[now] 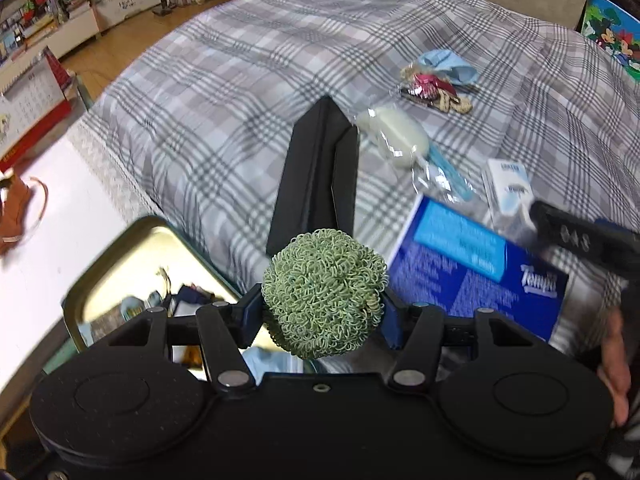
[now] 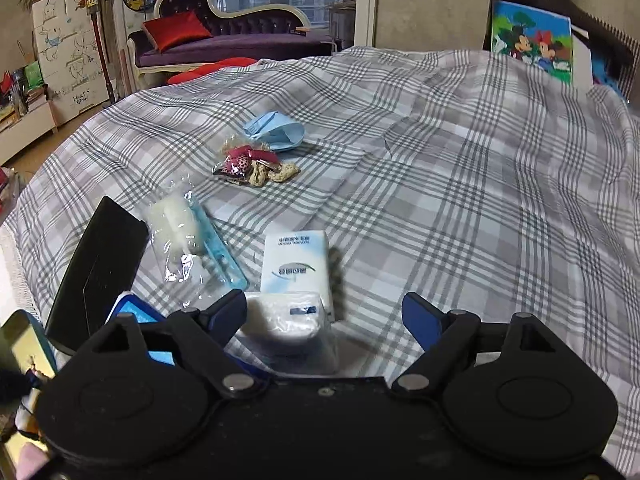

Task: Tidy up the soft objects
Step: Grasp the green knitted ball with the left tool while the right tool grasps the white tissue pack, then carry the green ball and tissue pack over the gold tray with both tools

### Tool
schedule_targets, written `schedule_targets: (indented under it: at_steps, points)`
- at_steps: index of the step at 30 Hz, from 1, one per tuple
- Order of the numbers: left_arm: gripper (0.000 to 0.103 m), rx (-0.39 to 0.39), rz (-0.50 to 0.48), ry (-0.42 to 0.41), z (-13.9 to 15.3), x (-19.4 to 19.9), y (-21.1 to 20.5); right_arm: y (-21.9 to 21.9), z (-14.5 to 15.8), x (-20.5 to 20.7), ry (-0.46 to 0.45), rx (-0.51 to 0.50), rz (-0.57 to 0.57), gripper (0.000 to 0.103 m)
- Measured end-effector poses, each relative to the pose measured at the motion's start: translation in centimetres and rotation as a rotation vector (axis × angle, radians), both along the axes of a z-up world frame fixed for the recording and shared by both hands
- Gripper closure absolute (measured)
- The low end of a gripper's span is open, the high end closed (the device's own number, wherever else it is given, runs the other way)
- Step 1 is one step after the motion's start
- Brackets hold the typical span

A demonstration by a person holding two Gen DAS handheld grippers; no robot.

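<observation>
Right now the left gripper [image 1: 323, 312] is clamped on a green coiled scrubber ball [image 1: 324, 294], its blue pads [image 1: 249, 312] pressing into either side of the ball, which is held in the air above the near edge of the plaid bedspread [image 1: 240, 80] and just beside a gold metal tray [image 1: 120, 256] that sits on a white surface at the left. Several small items lie in the tray, too blurred to name. Beyond the ball a black folded case [image 1: 316, 168] lies on the spread, and to its right a white sponge brush in clear wrap [image 1: 394, 140]. Further back sit a light blue face mask [image 1: 452, 64] and, touching it, a small packet of pink and tan trinkets [image 1: 434, 94]. A blue Tempo tissue box [image 1: 480, 264] lies at the right, close to the ball. The right gripper [image 2: 325, 316] stands with its jaws wide apart, holding nothing, low over a white tissue packet [image 2: 296, 268] and a blurred white wrapped roll [image 2: 286, 320] that sits just in front of the packet, between the fingers but not touching the right one
</observation>
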State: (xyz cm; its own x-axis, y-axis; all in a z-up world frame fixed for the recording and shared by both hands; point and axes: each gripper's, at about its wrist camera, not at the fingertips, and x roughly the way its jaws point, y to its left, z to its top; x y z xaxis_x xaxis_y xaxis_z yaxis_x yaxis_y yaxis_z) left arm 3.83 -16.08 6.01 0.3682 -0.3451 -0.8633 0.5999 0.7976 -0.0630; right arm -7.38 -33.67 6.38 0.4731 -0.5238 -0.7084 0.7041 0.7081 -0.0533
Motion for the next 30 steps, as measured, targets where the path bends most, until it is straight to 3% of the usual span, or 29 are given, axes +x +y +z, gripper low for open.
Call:
schedule_targets:
  at_steps: [6,12,14,17,19,25,30]
  points:
    - [0.048,-0.001,0.021,0.014,-1.1,-0.7,1.0,1.2,0.7,0.2,0.021,-0.032,0.029,0.02]
    - [0.048,-0.003,0.024,0.04,-1.8,-0.8,1.5,2.0,-0.8,1.2,0.087,-0.026,0.05,0.02]
    - [0.048,-0.005,0.026,0.048,-2.0,-0.8,1.5,1.6,-1.1,1.2,0.096,-0.021,0.033,0.025]
    - [0.048,-0.01,0.022,0.055,-2.1,-1.0,1.3,0.4,-1.3,0.9,0.096,0.048,0.027,0.056]
    - [0.048,-0.016,0.013,0.06,-2.1,-1.2,1.0,-0.5,-1.3,0.5,0.087,0.084,0.023,0.055]
    - [0.048,-0.037,-0.04,0.059,-1.4,-2.7,-0.1,-2.2,0.6,-2.3,0.081,0.047,-0.058,0.055]
    - [0.048,-0.038,-0.081,0.069,-1.4,-4.5,-0.5,-1.0,2.2,-5.8,0.098,0.052,-0.039,0.055]
